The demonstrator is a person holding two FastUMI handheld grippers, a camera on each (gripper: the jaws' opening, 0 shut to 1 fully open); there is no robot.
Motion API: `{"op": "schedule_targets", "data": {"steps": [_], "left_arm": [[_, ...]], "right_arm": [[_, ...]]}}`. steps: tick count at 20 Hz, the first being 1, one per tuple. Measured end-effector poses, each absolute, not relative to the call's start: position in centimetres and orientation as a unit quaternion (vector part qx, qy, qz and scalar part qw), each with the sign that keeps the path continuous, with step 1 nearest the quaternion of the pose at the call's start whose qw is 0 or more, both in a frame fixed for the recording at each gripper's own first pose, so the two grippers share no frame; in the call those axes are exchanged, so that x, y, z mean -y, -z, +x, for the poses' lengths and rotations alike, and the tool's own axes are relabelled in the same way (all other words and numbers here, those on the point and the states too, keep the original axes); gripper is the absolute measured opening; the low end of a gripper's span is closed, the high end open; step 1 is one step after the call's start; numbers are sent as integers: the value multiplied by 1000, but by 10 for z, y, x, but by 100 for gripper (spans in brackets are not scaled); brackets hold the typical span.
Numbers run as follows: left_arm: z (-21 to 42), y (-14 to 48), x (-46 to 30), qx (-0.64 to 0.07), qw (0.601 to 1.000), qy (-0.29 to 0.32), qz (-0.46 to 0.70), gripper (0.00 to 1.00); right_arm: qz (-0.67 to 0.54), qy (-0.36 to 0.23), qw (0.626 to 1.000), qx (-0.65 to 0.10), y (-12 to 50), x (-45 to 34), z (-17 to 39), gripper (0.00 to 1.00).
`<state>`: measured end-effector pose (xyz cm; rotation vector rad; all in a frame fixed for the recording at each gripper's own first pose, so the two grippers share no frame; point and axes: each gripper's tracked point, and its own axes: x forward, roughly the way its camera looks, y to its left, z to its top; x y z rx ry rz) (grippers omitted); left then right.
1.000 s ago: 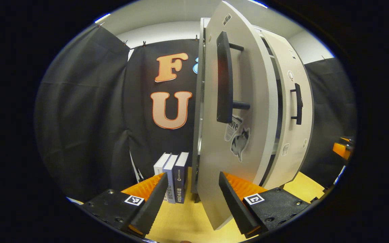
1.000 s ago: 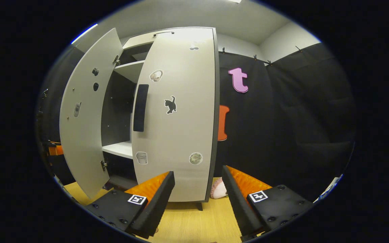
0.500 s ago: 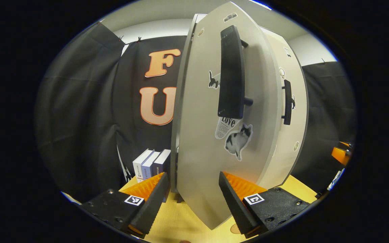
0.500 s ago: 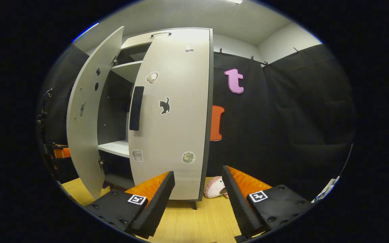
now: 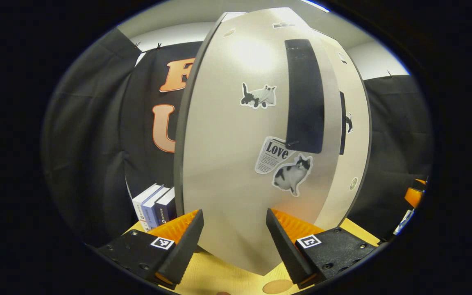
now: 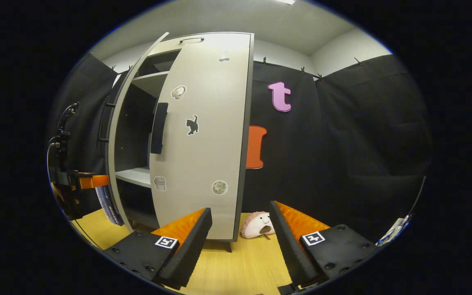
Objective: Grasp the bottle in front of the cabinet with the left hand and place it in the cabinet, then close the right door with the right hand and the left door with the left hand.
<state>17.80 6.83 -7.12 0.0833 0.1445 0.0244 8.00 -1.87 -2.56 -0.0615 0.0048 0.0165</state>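
The left door (image 5: 236, 164) carries a "Love" newspaper sticker (image 5: 272, 155) under its black handle (image 5: 305, 96); left gripper (image 5: 234, 239) and right gripper (image 6: 240, 237) both gape, grasping nothing

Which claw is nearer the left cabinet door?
Left. The left claw sits open right up against the left door; the right claw hangs back, facing the right door.

You are in a test booth: black cloth walls (image 6: 342, 135) hang behind a cupboard (image 6: 203, 135) on a wooden table (image 6: 240, 266).
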Motion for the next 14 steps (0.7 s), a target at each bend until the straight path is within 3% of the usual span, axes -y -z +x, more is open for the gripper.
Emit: {"op": "schedule_targets", "data": {"steps": [14], "left_arm": [[231, 80, -56, -79, 995, -10, 52, 95]], "right_arm": [[-29, 39, 999, -3, 23, 67, 76, 94]]}}
